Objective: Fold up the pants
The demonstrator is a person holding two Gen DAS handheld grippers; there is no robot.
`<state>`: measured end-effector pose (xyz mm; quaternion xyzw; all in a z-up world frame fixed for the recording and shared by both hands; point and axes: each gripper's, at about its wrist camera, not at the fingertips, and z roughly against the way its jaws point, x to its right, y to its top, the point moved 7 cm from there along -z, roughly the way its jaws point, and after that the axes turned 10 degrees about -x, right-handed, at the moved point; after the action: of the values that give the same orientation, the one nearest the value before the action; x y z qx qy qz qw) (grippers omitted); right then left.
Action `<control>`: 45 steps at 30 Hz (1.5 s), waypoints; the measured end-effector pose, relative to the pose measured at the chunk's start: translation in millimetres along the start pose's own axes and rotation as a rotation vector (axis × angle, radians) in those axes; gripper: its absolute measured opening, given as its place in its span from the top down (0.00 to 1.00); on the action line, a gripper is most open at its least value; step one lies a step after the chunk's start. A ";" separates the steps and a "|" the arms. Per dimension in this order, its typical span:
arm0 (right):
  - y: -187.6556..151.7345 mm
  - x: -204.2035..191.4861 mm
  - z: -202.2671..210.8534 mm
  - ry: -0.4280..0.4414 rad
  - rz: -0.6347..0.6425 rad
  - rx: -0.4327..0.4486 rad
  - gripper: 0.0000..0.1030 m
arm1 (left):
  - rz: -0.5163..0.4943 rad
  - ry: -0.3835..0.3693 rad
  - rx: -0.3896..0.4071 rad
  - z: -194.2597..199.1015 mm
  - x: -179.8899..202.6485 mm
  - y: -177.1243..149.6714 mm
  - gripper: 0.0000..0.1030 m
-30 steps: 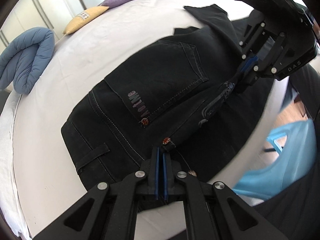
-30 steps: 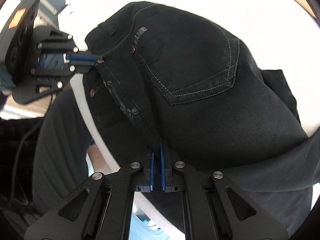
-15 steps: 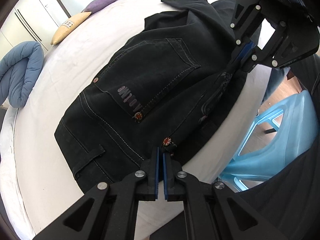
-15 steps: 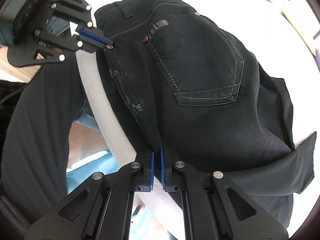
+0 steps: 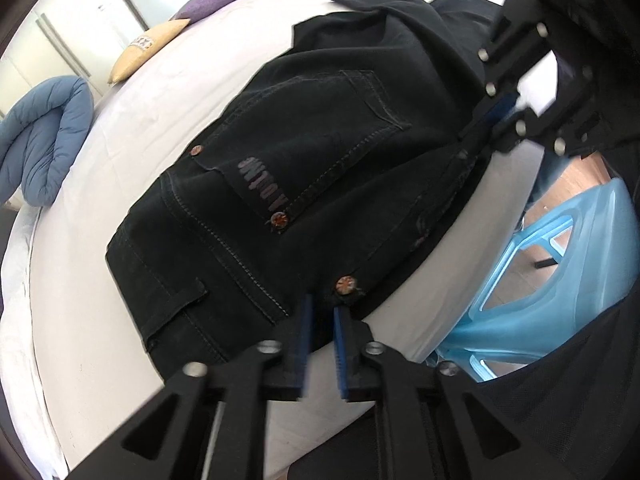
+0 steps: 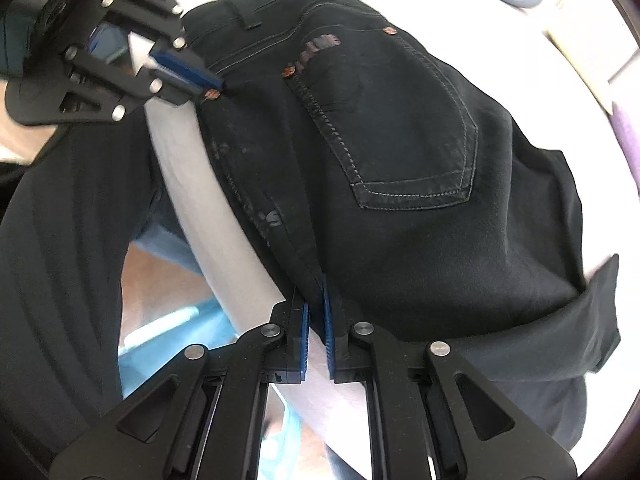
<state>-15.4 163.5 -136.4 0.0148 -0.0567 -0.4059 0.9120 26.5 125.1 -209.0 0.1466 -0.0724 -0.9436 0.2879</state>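
Through the left wrist camera: find the pants (image 5: 320,168) lying flat on the white bed (image 5: 140,128), back pocket up, hugging the bed's near right edge, with a blue chair (image 5: 560,280) beyond that edge and a blue quilt (image 5: 44,140) far left. Note the left gripper (image 5: 321,312) low and level at the near waistband, pads slightly spread, with the cloth edge just at the tips and apparently nothing clamped. Note the right gripper (image 5: 466,138) farther along the same edge, angled down from the upper right, nipping the cloth. To do this step well, probably set the doubled edge down square: keep the hem line parallel to the bed edge, lower before opening, and draw back straight so no pad drags the top layer. Through the right wrist camera: see the right gripper (image 6: 316,300) nearly flat to the bed, pads close together with the thick seam of the pants (image 6: 420,160) pinched between them. See the left gripper (image 6: 214,86) at the far left, tips beside a copper rivet (image 6: 212,95), reaching in across the bed edge (image 6: 188,160). Expect stiff denim, likely to spring if dropped early.
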 end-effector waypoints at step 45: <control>-112.9 394.4 39.3 0.112 -1.133 0.356 0.25 | 0.365 -0.177 0.083 -53.7 51.4 171.6 0.57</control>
<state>158.6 -204.1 -69.5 0.2167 -0.0589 -0.8122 0.5384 92.5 -48.1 -233.9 0.0594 -0.1615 -0.8812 0.4403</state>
